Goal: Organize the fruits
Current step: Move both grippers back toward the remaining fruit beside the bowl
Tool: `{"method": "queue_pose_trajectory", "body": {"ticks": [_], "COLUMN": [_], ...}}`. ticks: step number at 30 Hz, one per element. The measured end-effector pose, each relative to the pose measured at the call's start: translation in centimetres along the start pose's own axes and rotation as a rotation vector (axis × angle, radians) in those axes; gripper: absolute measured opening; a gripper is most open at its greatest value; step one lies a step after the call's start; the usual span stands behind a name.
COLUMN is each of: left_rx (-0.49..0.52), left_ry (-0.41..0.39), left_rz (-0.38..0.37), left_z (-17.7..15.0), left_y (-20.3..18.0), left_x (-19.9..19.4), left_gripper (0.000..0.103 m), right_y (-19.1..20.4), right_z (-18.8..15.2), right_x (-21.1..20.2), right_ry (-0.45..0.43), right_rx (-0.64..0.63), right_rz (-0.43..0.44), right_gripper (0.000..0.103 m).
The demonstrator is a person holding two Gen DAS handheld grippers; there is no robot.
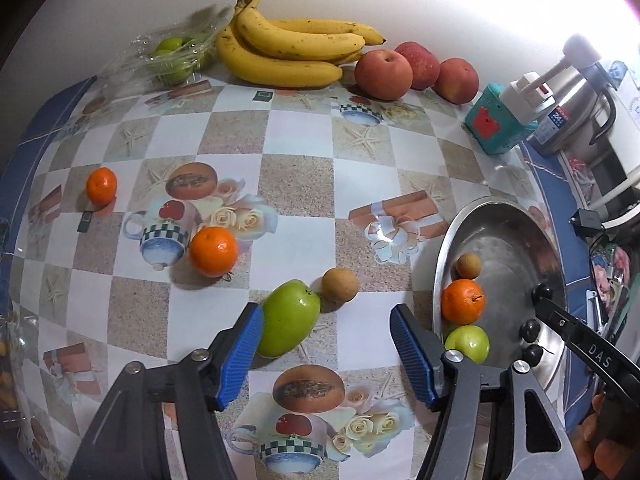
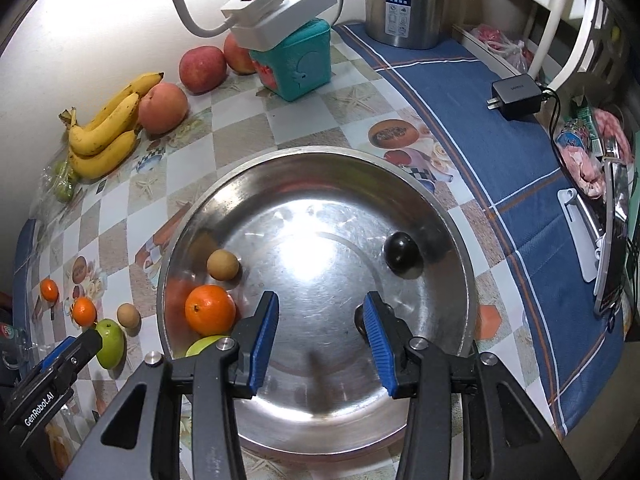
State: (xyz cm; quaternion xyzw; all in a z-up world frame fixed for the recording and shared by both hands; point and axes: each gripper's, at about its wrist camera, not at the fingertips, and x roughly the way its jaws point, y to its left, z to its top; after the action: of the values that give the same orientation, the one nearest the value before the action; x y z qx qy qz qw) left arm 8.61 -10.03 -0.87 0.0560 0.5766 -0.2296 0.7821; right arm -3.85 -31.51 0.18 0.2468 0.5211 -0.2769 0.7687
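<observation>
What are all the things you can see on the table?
bananas: one bunch, yellow, by the wall
red apples: three, beside the bananas
small green fruits: several, in a clear box by the wall
oranges: three, orange, two on the tablecloth, one in the pan
green apples: two, one on the tablecloth, one in the pan
brown fruits: two, one on the tablecloth, one in the pan
dark fruits: at least two, black, in the pan
pan: one, silver, near side
box: one, teal, near the apples
power strip: one, white, on the box
flask: one, silver, far corner
charger: one, black, on blue cloth
left gripper: blue jaws open, beside a green apple
right gripper: blue jaws open, empty, over the pan
</observation>
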Motion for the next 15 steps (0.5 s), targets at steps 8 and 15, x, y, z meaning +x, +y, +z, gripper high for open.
{"method": "queue_pose_trajectory", "body": {"ticks": [8,15], "left_rx": [0.000,0.012], "left_ry": [0.047,0.051], "left_rz": [0.045,0.083], "left_z": [-0.4,-0.6], "left_y": [-0.1,0.2], "left_x": [1.3,1.7], "left_gripper": [0.095,0.103], "right_y": [0.0,0.2], "right_z": [0.0,0.0], "right_x": [0.4,0.5], "right_ry": [0.015,0.007], "right_rx": [-0.004,-0.012], "right_rz": [-0.002,-0.006], "right_gripper": [0.063,0.078]}}
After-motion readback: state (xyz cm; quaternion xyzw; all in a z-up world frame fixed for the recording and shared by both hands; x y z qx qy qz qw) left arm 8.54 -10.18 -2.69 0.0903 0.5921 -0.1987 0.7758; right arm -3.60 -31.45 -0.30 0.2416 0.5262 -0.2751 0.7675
